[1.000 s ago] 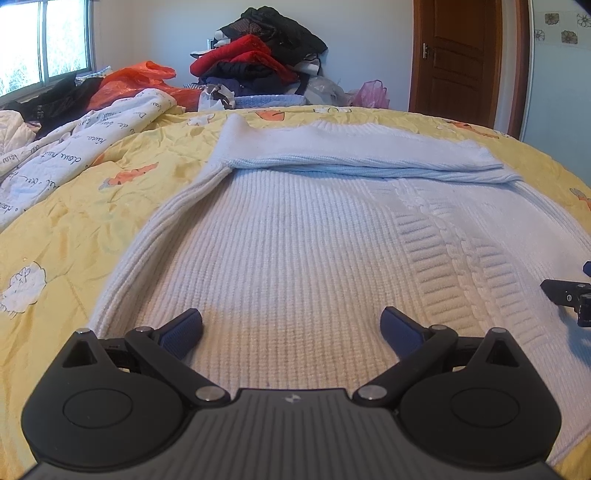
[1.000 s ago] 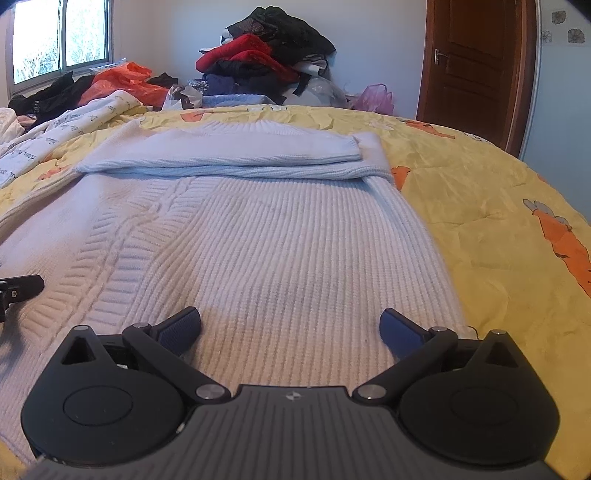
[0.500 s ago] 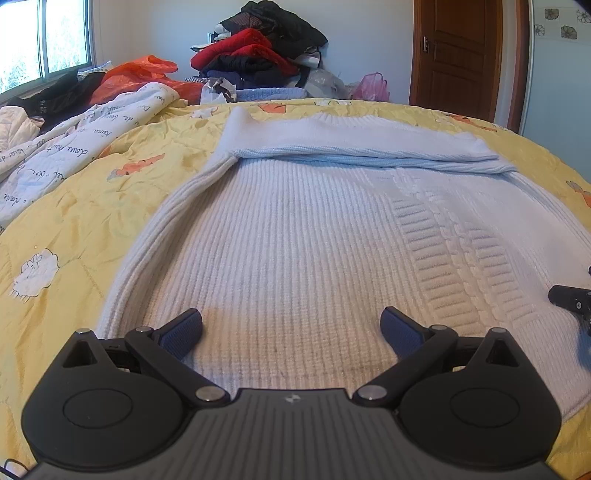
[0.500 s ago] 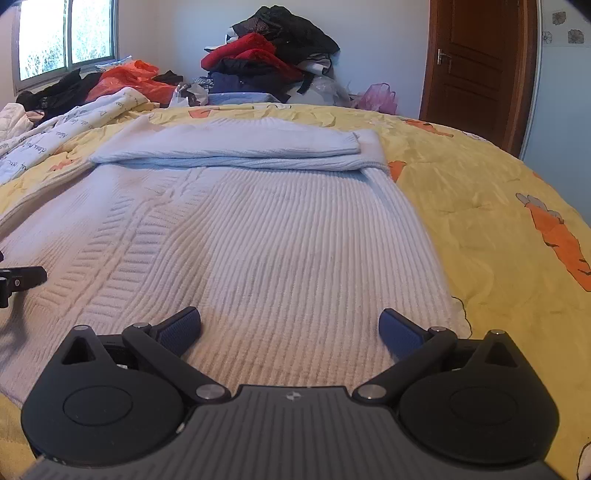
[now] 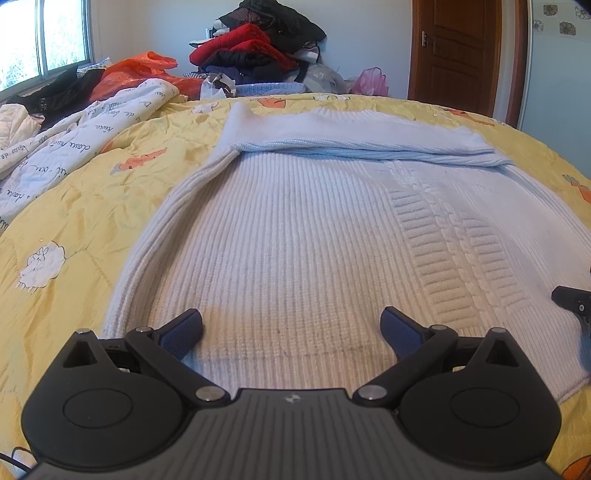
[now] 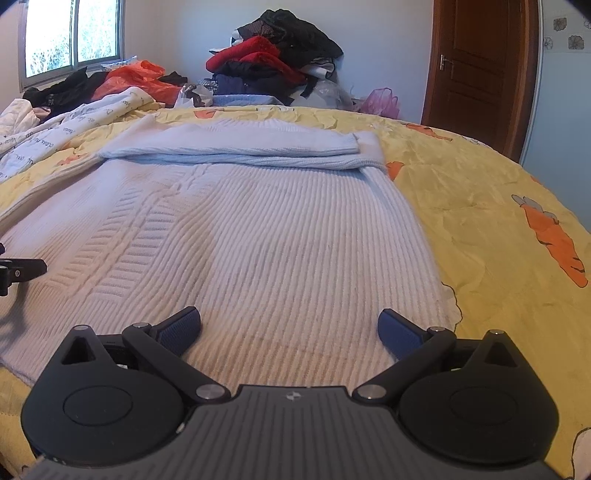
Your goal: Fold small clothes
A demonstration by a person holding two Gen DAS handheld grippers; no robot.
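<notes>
A pale blue ribbed knit sweater [image 5: 303, 236] lies flat across the centre of both frames on a yellow printed quilt [image 5: 74, 206], its hem near the bottom of each frame. Its upper part lies as a folded band [image 5: 354, 140] across the top of the garment, and a cable-knit panel [image 5: 450, 251] runs down its middle.

The left gripper [image 5: 291, 330] fills the bottom of the left wrist view, its two blue-padded fingers spread wide with nothing between them, poised over the sweater's near left hem. The right gripper [image 6: 290, 328] sits likewise at the bottom of the right wrist view, spread wide and empty, over the near right hem. Whether either touches the knit cannot be told. A tip of the right gripper shows at the right edge of the left view, and a tip of the left at the left edge of the right view.

At upper centre stands a heap of red and dark clothes [image 6: 280, 62]; a window [image 6: 74, 33] is upper left, a brown wooden door [image 6: 476, 70] upper right, and a white lettered blanket [image 5: 74, 125] lies at left.
</notes>
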